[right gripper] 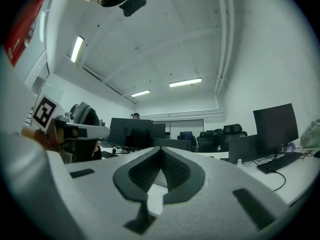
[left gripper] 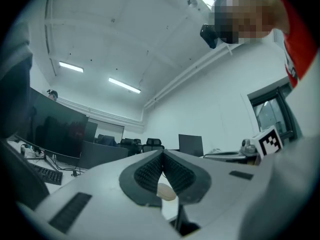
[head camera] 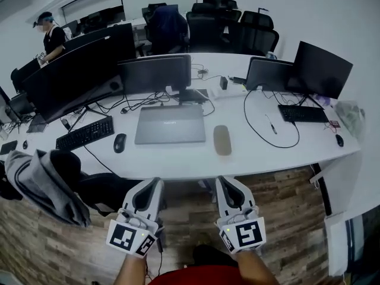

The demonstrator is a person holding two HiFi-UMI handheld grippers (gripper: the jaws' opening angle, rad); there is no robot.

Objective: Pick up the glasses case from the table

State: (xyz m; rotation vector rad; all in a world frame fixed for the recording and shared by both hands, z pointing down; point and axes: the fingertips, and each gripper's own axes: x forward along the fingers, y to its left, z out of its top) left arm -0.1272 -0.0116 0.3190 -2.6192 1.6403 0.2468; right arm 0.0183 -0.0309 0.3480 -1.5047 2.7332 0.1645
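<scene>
The glasses case (head camera: 222, 139) is a beige oval pouch lying on the white table (head camera: 279, 153), just right of a closed grey laptop (head camera: 170, 123). Both grippers hover off the table's near edge, over the floor. My left gripper (head camera: 155, 181) is shut with nothing in it. My right gripper (head camera: 224, 180) is also shut and empty, straight in front of the case and apart from it. In the left gripper view the jaws meet at the tip of the left gripper (left gripper: 162, 155), and the case (left gripper: 166, 191) peeks out below them. The right gripper (right gripper: 161, 151) points level across the table, jaws closed.
A mouse (head camera: 120, 142) and keyboard (head camera: 85, 133) lie left of the laptop. Monitors (head camera: 155, 73) and cables run along the back. A second keyboard (head camera: 303, 113) sits at the right. A chair with a grey jacket (head camera: 44, 183) stands at the left. A person (head camera: 50, 37) stands far back.
</scene>
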